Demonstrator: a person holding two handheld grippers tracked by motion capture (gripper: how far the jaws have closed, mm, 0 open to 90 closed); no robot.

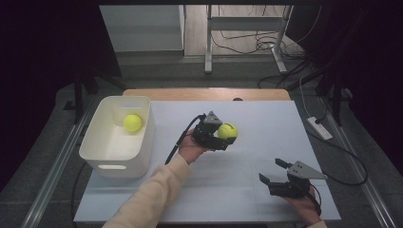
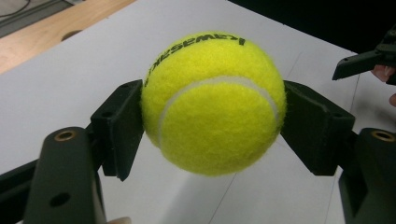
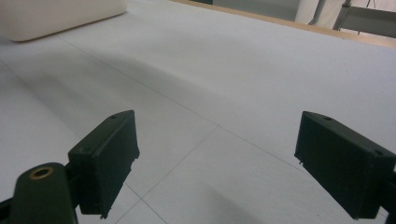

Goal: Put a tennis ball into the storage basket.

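- White and matte, the counter (image 1: 266,137) is the largest thing here: a flat board with faint ruled lines, laid over a wooden top whose edge shows along the far side. Its plain surface gives a ball nowhere to hide and little to snag on.
- Glossy white plastic forms the bin (image 1: 110,152) at the counter's left, a rounded rectangular tub with a slot handle in its near wall. One tennis ball (image 1: 132,122) already lies inside near the far wall, so the bin looks like the place where balls are being collected.
- Black and blocky, the left hand-held gripper (image 1: 223,137) sits mid-counter, well apart from the bin, pinching a second tennis ball (image 2: 212,102) between its flat pads. They press at the ball's widest part on opposite sides, which probably keeps the round, fuzzy thing from squirting out; it is clear of the surface.
- Equally dark, the right hand-held gripper (image 1: 272,172) rests low near the front right edge, jaws spread with nothing between them, seemingly waiting.
- Felt covers the held ball: bright yellow nap, a curved white seam, black lettering on top.
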